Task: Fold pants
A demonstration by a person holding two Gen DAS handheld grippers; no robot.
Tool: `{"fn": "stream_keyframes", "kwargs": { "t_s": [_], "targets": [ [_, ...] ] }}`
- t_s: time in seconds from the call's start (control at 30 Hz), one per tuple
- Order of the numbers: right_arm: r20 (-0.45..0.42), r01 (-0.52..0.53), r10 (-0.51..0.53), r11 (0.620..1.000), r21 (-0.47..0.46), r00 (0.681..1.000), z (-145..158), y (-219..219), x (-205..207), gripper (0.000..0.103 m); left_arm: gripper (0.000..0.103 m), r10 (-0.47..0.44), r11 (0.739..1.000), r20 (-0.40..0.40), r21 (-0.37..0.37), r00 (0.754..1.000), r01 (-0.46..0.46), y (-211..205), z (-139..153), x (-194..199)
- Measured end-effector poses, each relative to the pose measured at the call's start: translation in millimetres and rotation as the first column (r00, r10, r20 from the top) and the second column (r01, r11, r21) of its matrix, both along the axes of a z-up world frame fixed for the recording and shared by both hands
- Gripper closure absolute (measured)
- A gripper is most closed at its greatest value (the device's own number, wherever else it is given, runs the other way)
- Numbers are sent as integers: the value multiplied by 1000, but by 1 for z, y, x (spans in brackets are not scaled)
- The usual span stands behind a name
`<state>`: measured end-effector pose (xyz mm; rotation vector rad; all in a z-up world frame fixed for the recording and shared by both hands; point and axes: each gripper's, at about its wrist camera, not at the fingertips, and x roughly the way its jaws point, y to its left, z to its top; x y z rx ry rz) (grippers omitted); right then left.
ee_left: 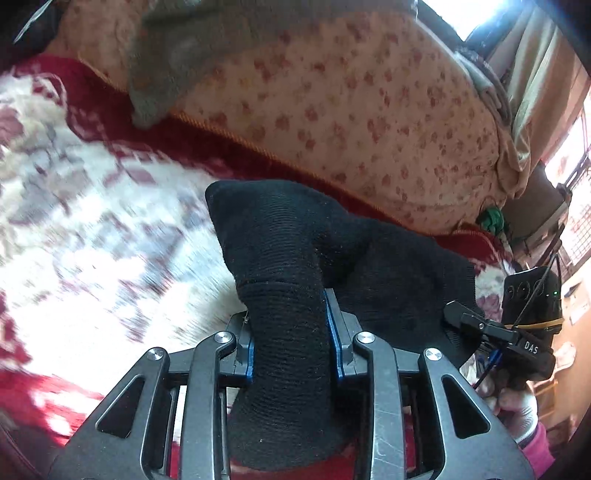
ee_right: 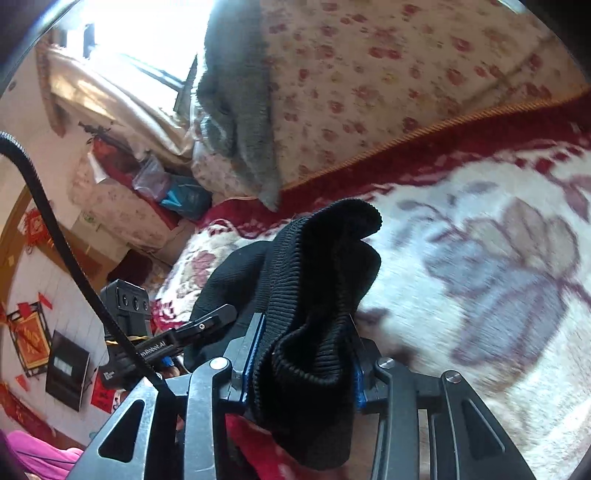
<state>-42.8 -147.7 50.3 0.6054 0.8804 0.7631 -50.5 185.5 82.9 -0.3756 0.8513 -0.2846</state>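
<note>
The letters "DAS" are printed in white on the body of the right tool (ee_left: 476, 325) as it shows from the left wrist view; the white lettering on the left tool (ee_right: 212, 317), seen from the right wrist view, is too small to read. On the wall in the right wrist view hang red paper decorations (ee_right: 31, 334) with gold characters, which cannot be made out.

The left tool (ee_left: 293, 339) is clamped on a rolled band of the black knit pants (ee_left: 295, 280), its blue pads (ee_left: 334, 332) pressed against the fabric on both sides. The right tool (ee_right: 303, 354) grips a ribbed, bunched fold of the same pants (ee_right: 321, 288), with blue pads (ee_right: 255, 354) against the cloth. The pants stretch between the two tools, lifted just above the bed.

The bed is covered by a plush blanket (ee_left: 92, 240) in white with dark red flowers and a red border. Behind it lies a beige quilt (ee_left: 351, 110) with small red blossoms, and a grey cloth (ee_left: 166, 62) is draped over it. Bright windows (ee_right: 147, 33) with pale curtains (ee_right: 107, 99) stand beyond. A pink sleeve (ee_right: 40, 456) shows at the lower left of the right wrist view.
</note>
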Motion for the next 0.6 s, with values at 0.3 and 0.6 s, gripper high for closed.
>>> {"fn": "stream_keyframes", "kwargs": {
  "t_s": [0.3,0.6],
  "targets": [
    [38,-114,113,993,36,993,24,95,30,65,75,149,987,35,57,988,-151,93,26,-7],
    [-40,-225,227,974,35,973,-8,194,56,65,75,319,947,-62,67,946,-315,172,-11,-12]
  ]
}}
